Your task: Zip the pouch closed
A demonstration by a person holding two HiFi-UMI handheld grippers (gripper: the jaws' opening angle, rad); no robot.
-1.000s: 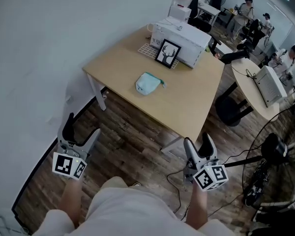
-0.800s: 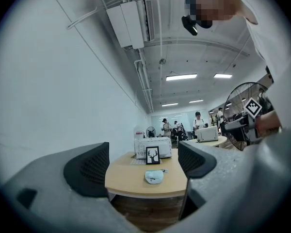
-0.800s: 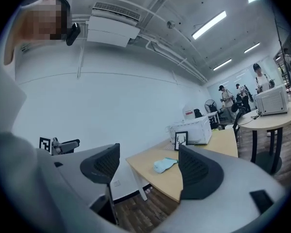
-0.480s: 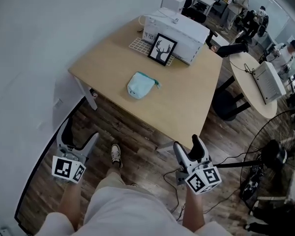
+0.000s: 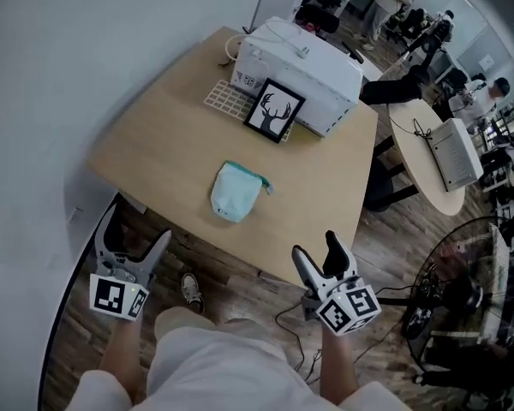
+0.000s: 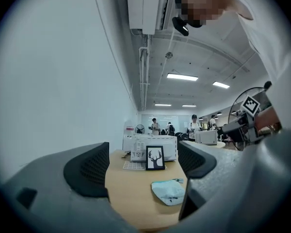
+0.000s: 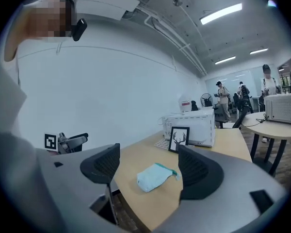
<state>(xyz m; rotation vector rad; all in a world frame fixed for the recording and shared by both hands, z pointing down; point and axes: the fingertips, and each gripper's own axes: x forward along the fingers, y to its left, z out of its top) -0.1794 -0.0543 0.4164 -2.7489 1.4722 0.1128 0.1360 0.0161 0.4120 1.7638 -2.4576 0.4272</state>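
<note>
A pale mint pouch (image 5: 234, 192) lies on the light wooden table (image 5: 163, 144), its teal zip end toward the right. It also shows between the jaws in the left gripper view as the pouch (image 6: 169, 191) and in the right gripper view as the pouch (image 7: 153, 176). My left gripper (image 5: 134, 239) is open, held off the table's near left edge above the floor. My right gripper (image 5: 319, 256) is open too, off the near right corner. Both are empty and well short of the pouch.
A framed deer picture (image 5: 275, 111) leans against a white microwave-like box (image 5: 300, 60) at the table's far side, beside a white grid mat (image 5: 228, 98). A round table (image 5: 437, 157), a floor fan (image 5: 463, 291) and several people stand to the right. A white wall runs along the left.
The view has advanced toward the table: the pouch and table now lie closer and lower in the head view. Both grippers stay open and have come nearer the table edge.
</note>
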